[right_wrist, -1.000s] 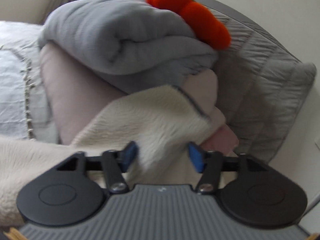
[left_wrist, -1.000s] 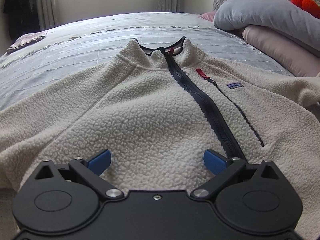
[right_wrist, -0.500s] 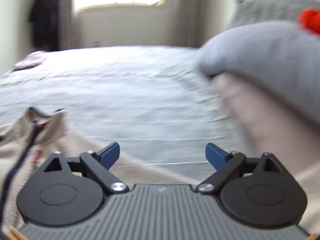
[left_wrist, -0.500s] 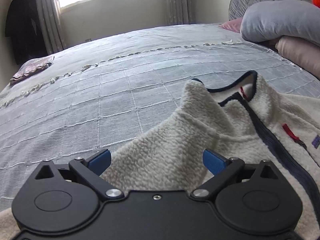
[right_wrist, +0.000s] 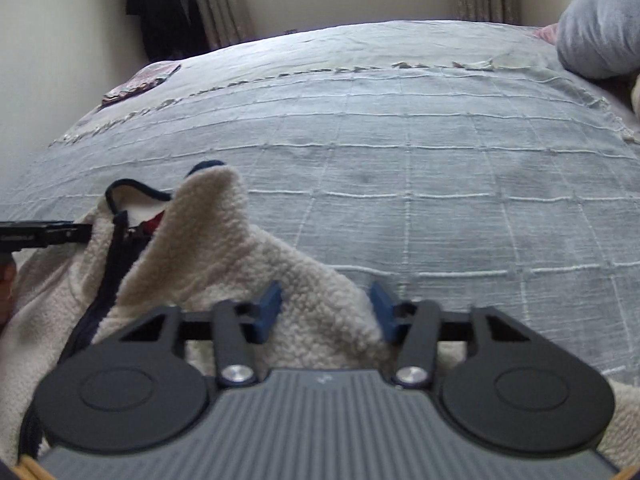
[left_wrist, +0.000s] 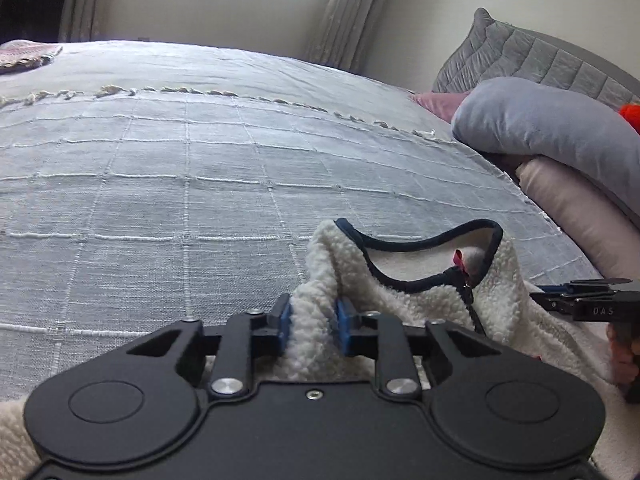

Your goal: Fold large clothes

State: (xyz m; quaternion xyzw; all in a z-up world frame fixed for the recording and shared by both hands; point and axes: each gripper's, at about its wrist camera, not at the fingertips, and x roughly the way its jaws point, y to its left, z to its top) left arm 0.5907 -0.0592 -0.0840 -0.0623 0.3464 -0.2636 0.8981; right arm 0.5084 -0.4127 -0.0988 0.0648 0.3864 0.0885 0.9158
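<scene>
A cream fleece jacket [left_wrist: 404,296] with a dark zipper and navy collar trim lies on the grey bed; it also shows in the right wrist view [right_wrist: 208,240]. My left gripper [left_wrist: 313,326] is shut on the fleece at the left shoulder beside the collar. My right gripper [right_wrist: 326,310] has its jaws around the fleece at the right shoulder, with a gap between the pads and the cloth pinched loosely. Each gripper shows edge-on in the other's view: the right one [left_wrist: 580,300], the left one [right_wrist: 44,234].
The grey quilted bedspread [left_wrist: 200,184] stretches ahead. A grey pillow [left_wrist: 552,128] on a pink pillow [left_wrist: 580,216] lies at the right by the headboard. A small folded cloth [right_wrist: 140,82] sits at the far left corner. Curtains and a window stand behind.
Both grippers moved to the jacket's shoulders by the collar. The left jaws closed on the fleece. The right jaws narrowed around the fleece.
</scene>
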